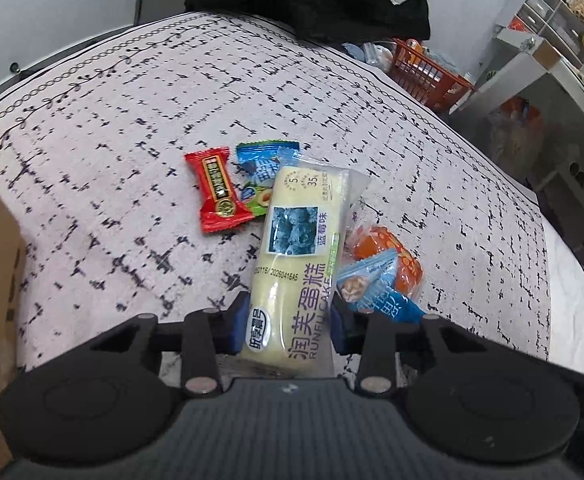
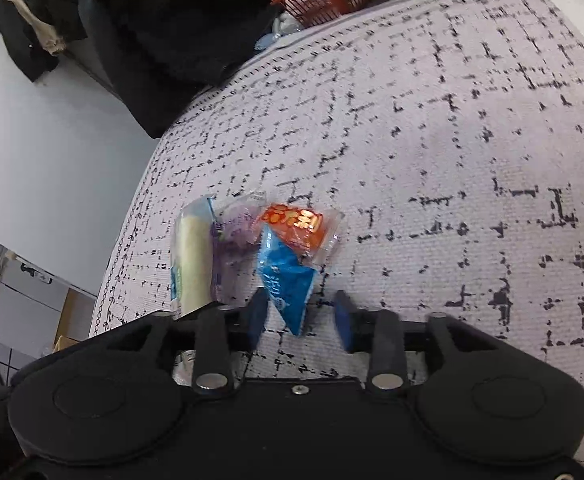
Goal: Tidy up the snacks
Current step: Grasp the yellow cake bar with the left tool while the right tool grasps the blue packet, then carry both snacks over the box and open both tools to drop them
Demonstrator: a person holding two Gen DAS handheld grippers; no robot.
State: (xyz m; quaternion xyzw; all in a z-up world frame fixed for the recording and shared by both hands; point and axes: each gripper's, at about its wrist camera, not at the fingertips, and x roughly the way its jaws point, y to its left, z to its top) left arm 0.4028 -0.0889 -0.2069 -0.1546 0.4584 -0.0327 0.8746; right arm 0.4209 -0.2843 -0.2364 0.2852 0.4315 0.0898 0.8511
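The left tongs (image 1: pixel 289 326) pinch the near end of a pale yellow blueberry cake bar (image 1: pixel 298 248), which reaches toward the frame centre above the patterned tablecloth (image 1: pixel 111 120). Upper left of the bar lie a red candy (image 1: pixel 217 190) and a blue-green packet (image 1: pixel 261 176); to its right, an orange snack (image 1: pixel 388 254) under a blue packet (image 1: pixel 376 288). In the right wrist view the right tongs (image 2: pixel 302 320) stand spread, the blue packet's (image 2: pixel 285 280) corner between the pads. An orange basket (image 1: pixel 428 70) sits at upper right.
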